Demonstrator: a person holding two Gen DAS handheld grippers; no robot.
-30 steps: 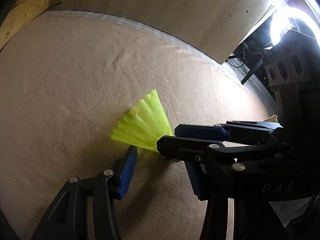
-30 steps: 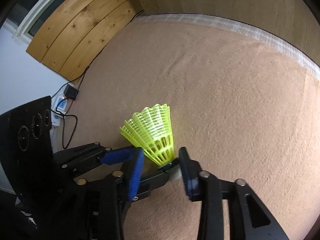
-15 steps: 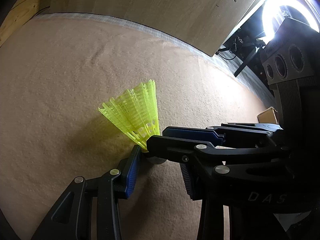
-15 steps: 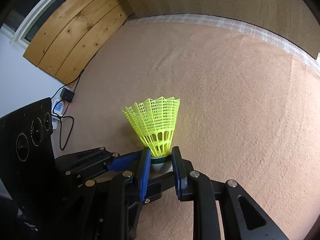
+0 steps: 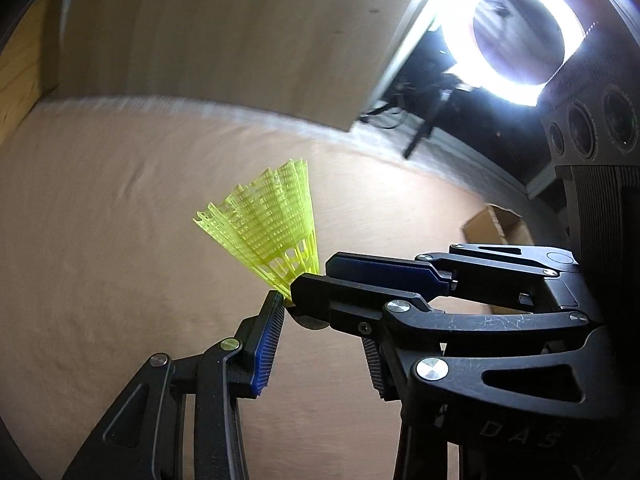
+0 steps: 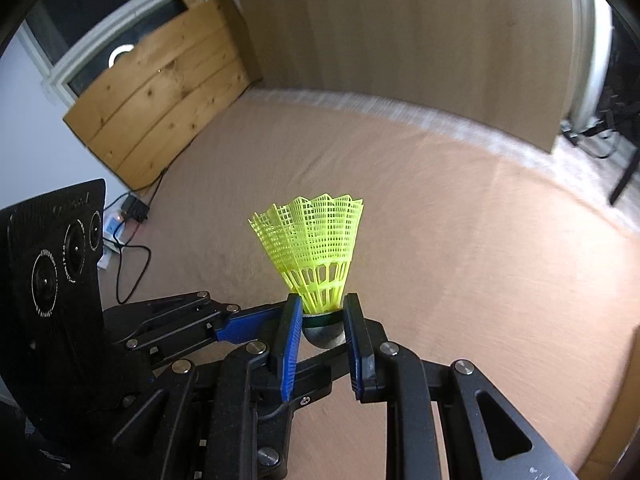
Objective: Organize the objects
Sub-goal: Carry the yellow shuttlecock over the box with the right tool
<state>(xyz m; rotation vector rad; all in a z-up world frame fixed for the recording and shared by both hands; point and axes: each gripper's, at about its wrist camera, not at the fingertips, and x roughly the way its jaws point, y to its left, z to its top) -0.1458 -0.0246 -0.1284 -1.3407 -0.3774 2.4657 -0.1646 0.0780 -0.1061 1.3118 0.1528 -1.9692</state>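
A neon yellow plastic shuttlecock (image 6: 312, 244) stands skirt up, its dark cork base clamped between the blue pads of my right gripper (image 6: 322, 322), lifted above the tan carpet. In the left wrist view the shuttlecock (image 5: 268, 232) sits at the tip of the right gripper (image 5: 310, 284), which crosses in front from the right. My left gripper (image 5: 320, 344) is open, its left finger (image 5: 266, 344) beside the cork; its right finger is mostly hidden behind the other gripper.
Tan carpet (image 6: 460, 240) covers the floor. A wooden panel (image 6: 160, 96) and cables lie at the left. A large board (image 5: 224, 32) leans at the back. A cardboard box (image 5: 496, 228) sits at the right, under a bright ring light (image 5: 516, 36).
My right gripper closed on the shuttlecock's cork, stood it upright and lifted it off the carpet. Both views tilted upward. The left gripper stayed open beside it.
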